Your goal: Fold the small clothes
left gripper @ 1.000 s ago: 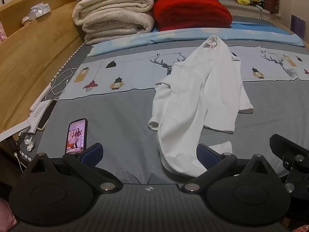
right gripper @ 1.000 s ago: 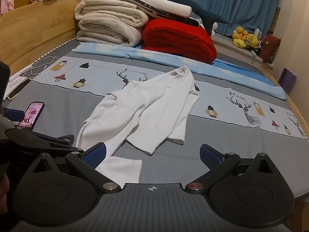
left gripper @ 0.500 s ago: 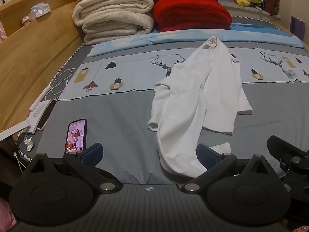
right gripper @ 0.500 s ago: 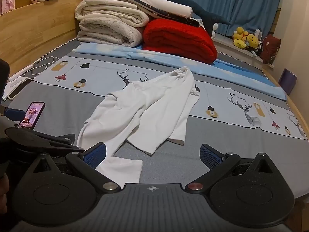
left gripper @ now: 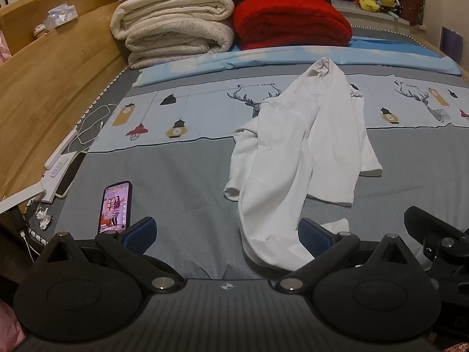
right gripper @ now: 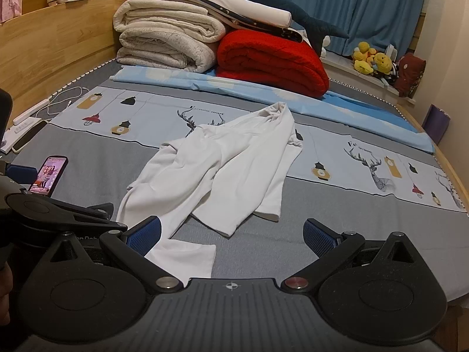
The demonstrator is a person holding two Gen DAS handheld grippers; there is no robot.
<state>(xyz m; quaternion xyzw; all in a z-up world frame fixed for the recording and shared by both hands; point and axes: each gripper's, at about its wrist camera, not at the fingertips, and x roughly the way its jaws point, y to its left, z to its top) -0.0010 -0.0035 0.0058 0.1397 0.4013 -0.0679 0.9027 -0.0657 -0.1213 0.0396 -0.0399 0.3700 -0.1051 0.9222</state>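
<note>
While a crumpled white garment [left gripper: 296,158] lies mid-bed [left gripper: 181,182], unfolded, the left gripper [left gripper: 227,231] and right gripper [right gripper: 233,233] hover wide open at its near hem, apparently poised to straighten it.

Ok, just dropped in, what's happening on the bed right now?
A person holds a claw in each hand at the near edge of the bed. A white garment lies crumpled and unfolded on the grey cover. Both the left claw and the right claw are open and hold nothing; the garment's near end lies between their fingers. A lit phone lies to the left. No fold has been made yet.
</note>
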